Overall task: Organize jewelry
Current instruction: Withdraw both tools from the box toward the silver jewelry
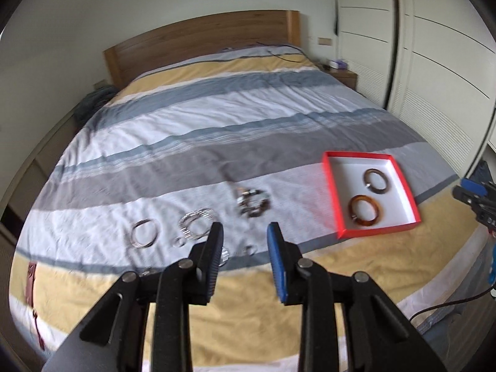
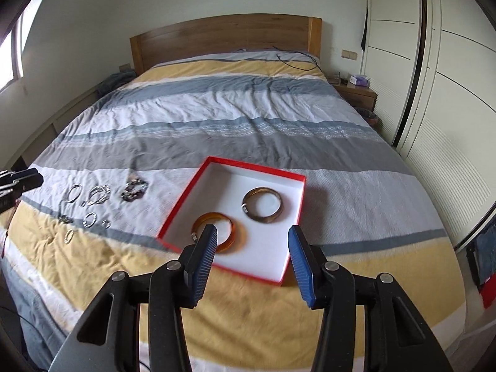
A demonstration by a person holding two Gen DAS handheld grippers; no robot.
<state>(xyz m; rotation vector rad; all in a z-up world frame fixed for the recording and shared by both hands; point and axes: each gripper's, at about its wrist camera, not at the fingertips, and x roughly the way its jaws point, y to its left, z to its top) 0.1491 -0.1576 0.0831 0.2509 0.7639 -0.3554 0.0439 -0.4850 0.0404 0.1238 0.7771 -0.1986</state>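
Your left gripper (image 1: 245,232) and right gripper (image 2: 252,235) both hang above the bed (image 2: 217,117) with jaws parted and nothing between them. In the red box (image 2: 198,186), right of the loose jewelry (image 2: 93,198), the orange bangle (image 2: 234,232) lies near and the brown bangle (image 2: 263,206) farther back.

The left gripper (image 1: 245,232) rises from the bottom centre of its frame, jaws parted with nothing between them; the right gripper (image 2: 252,237) stands likewise at lower centre of its frame, jaws apart and empty
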